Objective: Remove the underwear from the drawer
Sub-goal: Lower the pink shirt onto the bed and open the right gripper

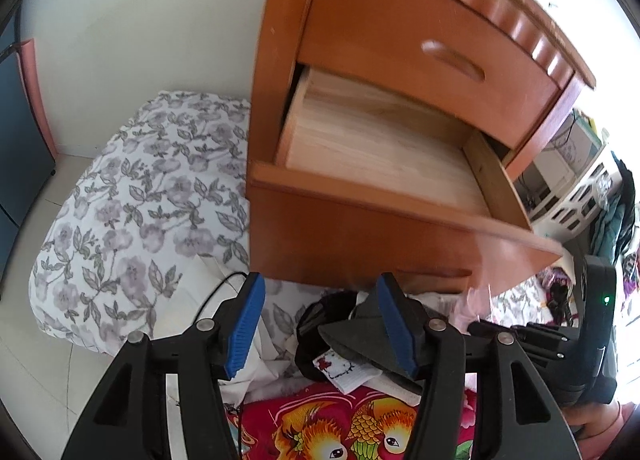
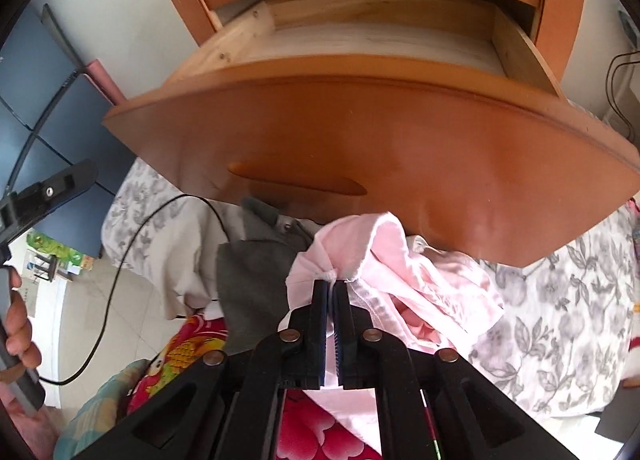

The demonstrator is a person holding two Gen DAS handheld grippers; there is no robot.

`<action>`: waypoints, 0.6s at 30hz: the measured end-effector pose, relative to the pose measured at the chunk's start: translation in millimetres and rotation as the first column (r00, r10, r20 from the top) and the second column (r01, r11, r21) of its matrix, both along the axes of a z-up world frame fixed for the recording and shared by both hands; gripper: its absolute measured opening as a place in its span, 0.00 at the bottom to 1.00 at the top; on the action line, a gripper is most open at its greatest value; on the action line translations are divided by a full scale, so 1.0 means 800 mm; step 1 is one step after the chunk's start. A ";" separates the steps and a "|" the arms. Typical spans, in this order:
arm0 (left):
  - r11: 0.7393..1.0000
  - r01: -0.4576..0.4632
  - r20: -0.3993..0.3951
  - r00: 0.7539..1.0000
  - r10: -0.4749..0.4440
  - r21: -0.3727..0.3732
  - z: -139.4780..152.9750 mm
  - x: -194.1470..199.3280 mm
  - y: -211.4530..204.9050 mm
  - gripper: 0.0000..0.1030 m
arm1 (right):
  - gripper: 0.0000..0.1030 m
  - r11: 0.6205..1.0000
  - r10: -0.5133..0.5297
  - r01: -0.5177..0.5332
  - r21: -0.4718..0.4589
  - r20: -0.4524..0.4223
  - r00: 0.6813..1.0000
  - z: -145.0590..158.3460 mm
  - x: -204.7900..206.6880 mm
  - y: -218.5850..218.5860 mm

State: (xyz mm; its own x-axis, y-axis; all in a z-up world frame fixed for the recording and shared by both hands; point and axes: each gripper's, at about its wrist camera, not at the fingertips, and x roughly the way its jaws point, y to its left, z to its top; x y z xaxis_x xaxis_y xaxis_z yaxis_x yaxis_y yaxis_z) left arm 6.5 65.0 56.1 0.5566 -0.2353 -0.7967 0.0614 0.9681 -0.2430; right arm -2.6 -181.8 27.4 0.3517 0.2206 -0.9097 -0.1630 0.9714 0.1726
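The lower drawer of an orange wooden nightstand stands pulled out, and its pale wood floor shows bare. In the right wrist view the same drawer hangs just above and ahead of my right gripper. That gripper is shut on pink underwear, which bunches at the fingertips and drapes down to the right, below the drawer front. My left gripper is open in front of the drawer, over a pile of dark and grey garments, with nothing between its blue pads.
A floral duvet lies left of the nightstand and under it. A red patterned cloth sits nearest me. A black cable loops over the bedding. A white basket stands to the right. A hand holds the other gripper's handle.
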 end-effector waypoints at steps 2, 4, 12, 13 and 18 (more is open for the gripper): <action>1.000 0.017 -0.015 1.000 -0.017 0.006 -0.006 0.001 -0.008 0.58 | 0.05 1.000 -0.005 0.005 -0.006 -0.006 1.000 -0.002 0.001 0.001; 0.999 0.034 -0.028 0.999 -0.033 0.016 -0.012 0.001 -0.016 0.63 | 0.21 1.000 -0.012 0.011 -0.015 -0.002 1.000 0.000 0.001 0.004; 0.997 0.038 -0.036 0.999 -0.036 0.060 -0.017 0.000 -0.032 0.74 | 0.66 0.997 -0.054 0.057 -0.055 0.057 0.997 0.019 -0.010 0.001; 0.997 0.033 -0.034 0.999 -0.030 0.066 -0.016 0.000 -0.031 0.79 | 0.68 0.996 -0.059 0.063 -0.058 0.062 0.996 0.022 -0.010 0.000; 0.997 0.000 -0.021 1.000 0.002 0.083 -0.016 0.002 -0.028 0.82 | 0.87 0.995 -0.078 0.085 -0.057 0.120 0.990 0.041 -0.016 -0.007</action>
